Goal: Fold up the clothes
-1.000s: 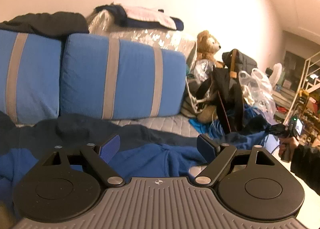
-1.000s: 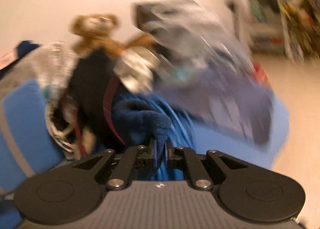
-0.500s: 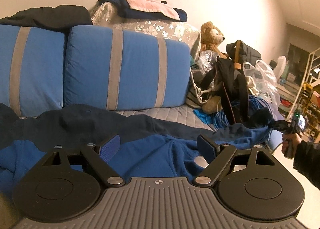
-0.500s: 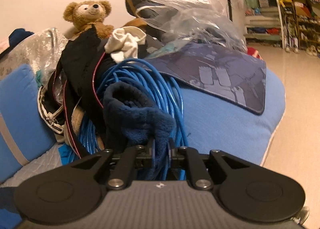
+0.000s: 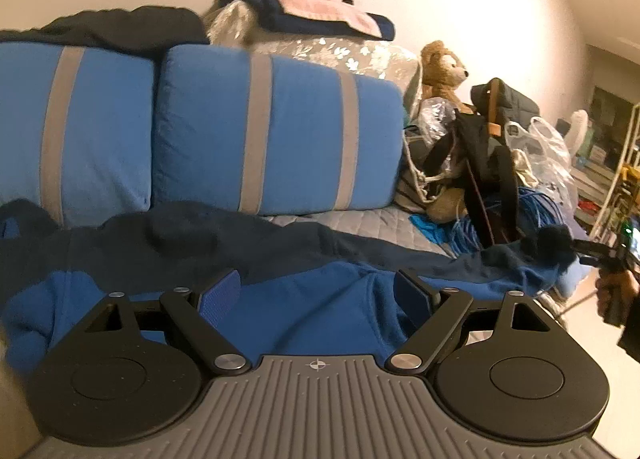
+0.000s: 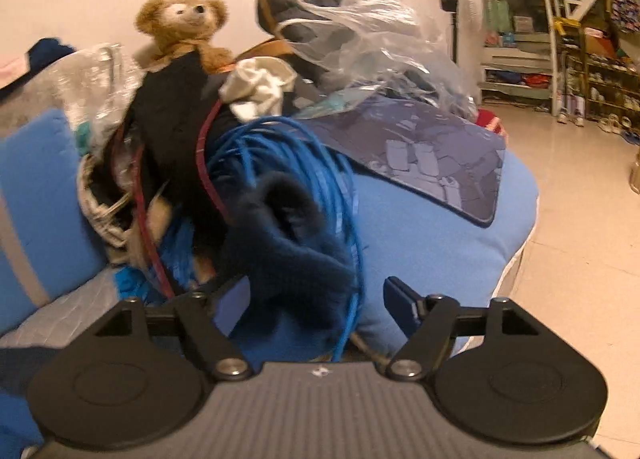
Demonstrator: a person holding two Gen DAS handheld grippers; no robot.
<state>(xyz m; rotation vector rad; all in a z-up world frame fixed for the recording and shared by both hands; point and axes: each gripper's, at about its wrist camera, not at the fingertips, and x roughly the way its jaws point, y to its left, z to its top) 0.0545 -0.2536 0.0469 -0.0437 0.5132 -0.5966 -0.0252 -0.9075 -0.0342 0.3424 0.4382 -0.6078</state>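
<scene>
A: How should this step be handled well?

B: The right gripper (image 6: 316, 299) is opening its jaws, and the dark navy cuff (image 6: 288, 243) of the fleece garment (image 5: 304, 299) sits between them, no longer pinched. I'd judge the job is laying the sleeve out straight along the sofa seat (image 5: 360, 219). So let the cuff drop cleanly, and draw the gripper back without dragging it, because it rests against the coil of blue cable (image 6: 280, 155), which could snag the fabric.

A: And the other side?

B: The left gripper (image 5: 316, 291) is spread wide with nothing between its fingers. It hovers just over the blue body of the garment, which lies directly ahead of and under its fingertips. The darker navy part stretches beyond them, toward the striped blue cushions (image 5: 276, 131).

A: Where does the sleeve run from there?

B: Off to the left gripper's right, ending at the cuff by the person's hand (image 5: 616, 295), near the pile with the teddy bear (image 6: 184, 31) and plastic bag (image 6: 372, 31).

A: What matters next?

B: Probably checking that the sleeve lies flat, free of the cable, before any fold.
</scene>
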